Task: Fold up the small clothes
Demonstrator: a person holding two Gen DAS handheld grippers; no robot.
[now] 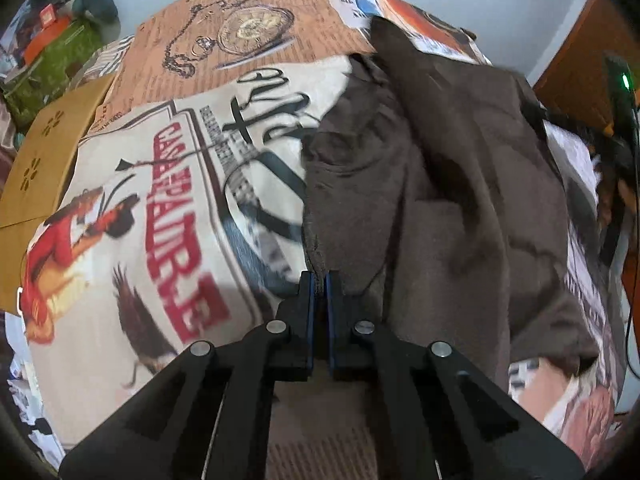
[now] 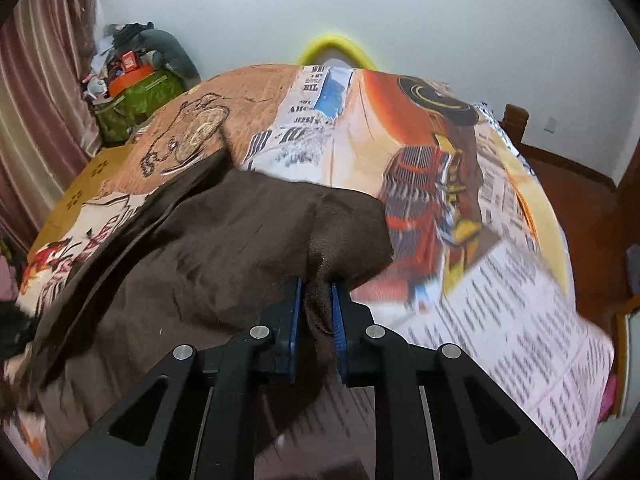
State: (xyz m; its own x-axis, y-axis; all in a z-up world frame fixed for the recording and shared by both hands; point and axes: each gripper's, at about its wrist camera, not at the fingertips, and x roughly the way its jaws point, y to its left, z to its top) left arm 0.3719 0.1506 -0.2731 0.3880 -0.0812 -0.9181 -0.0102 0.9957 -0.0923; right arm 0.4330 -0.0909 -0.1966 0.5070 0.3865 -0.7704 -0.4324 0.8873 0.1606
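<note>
While pinched, brown garment (image 1: 432,184) bunches between both fingers (image 2: 294,320).

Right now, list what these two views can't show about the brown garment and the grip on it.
- Garment type: bunched in both views, no shape readable.
- Left gripper bite: left wrist view, fingers cover the pinched edge.
- Right gripper bite: right wrist view, cloth trails behind the fingers.
- Garment's left end: right wrist view, blurred at the frame edge.
- Bedspread print: motion-blurred.
</note>
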